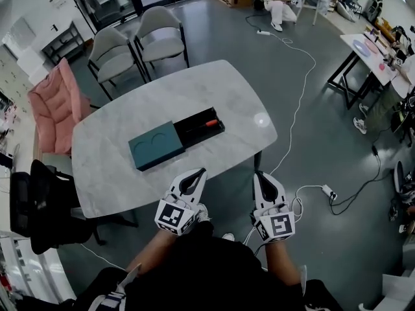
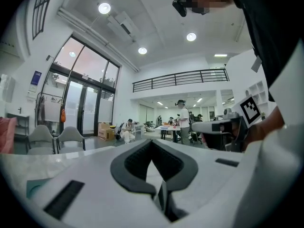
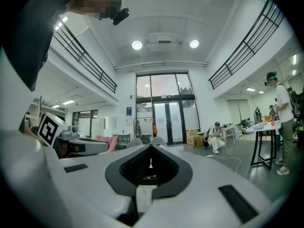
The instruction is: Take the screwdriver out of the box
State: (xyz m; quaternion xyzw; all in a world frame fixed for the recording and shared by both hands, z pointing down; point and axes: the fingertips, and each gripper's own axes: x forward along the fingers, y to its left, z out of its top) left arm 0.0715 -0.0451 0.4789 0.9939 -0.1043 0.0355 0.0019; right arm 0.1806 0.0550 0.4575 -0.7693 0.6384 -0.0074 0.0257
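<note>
- Near edge of table (image 1: 214, 89), head view: left gripper (image 1: 194, 173) and right gripper (image 1: 261, 175) sit side by side. Both have white moulded shells and jaws lined in black, and both point level toward the tabletop.
- Left gripper view: jaws pressed together at the tips, nothing pinched. The black ribbed pads leave a diamond-shaped hollow behind the closed tips.
- Right gripper view: same, tips closed on each other, nothing between them. A speck of red shows through the hollow of the pads.
- Table: white, smooth, faintly veined like marble. The top is broad with rounded corners.
- Box (image 1: 170, 149): flat, rectangular, lying mid-table at a slant, well apart from both grippers.
- Lid (image 1: 154, 145): matte teal with two shallow arcs pressed into it. It is slid toward the left end, so the right end stands uncovered.
- Tray (image 1: 194, 133): black interior of the uncovered end.
- Screwdriver (image 1: 207, 123): lies in the open black tray, not yet taken out. It is slim with a red-orange handle; the shaft is too dark to make out.
- Surroundings: two grey chairs (image 1: 111, 56) with padded seats at the far side, pink chair (image 1: 57, 105) at left, black chair (image 1: 35, 203) nearer left.
- White cable (image 1: 299, 89) snakes over the grey floor (image 1: 324, 141).
</note>
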